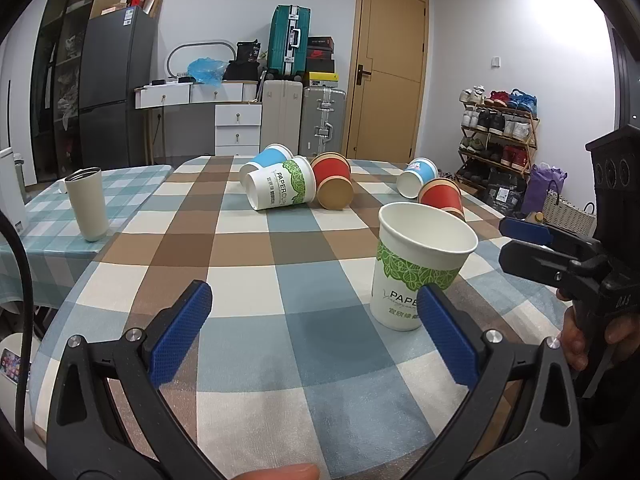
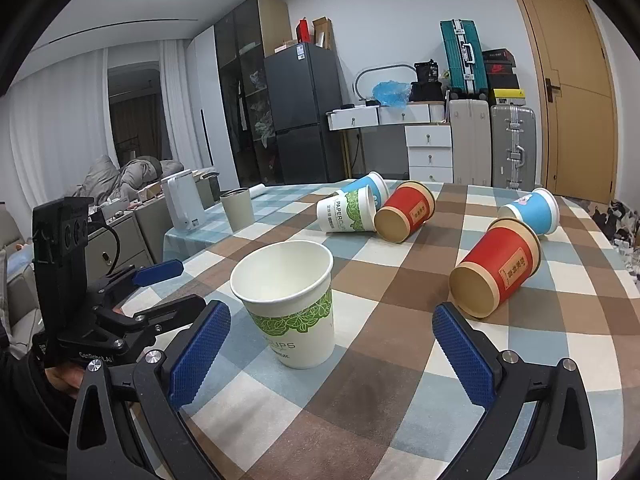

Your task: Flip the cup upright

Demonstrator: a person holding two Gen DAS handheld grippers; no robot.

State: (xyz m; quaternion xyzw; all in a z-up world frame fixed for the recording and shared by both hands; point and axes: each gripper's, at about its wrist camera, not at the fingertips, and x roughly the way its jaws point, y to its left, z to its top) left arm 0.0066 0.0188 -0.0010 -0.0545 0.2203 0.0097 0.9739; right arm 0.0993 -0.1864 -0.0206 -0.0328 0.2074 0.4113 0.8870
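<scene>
A white paper cup with a green leaf band [image 1: 416, 268] stands upright on the checked tablecloth; it also shows in the right wrist view [image 2: 292, 304]. My left gripper [image 1: 316, 332] is open and empty, the cup just beyond its right finger. My right gripper [image 2: 332, 356] is open and empty, the cup just ahead between its fingers, nearer the left one. Several cups lie on their sides: a white-green one [image 1: 280, 190], a blue one [image 1: 266, 158], a red one [image 1: 332, 184], another blue one [image 2: 530, 210] and another red one [image 2: 496, 268].
A grey tumbler [image 1: 88, 204] stands upright on the adjoining teal-checked table [image 1: 36, 216]. A white kettle [image 2: 182, 204] stands near it. Beyond the table are a fridge, drawers, suitcases, a door and a shoe rack.
</scene>
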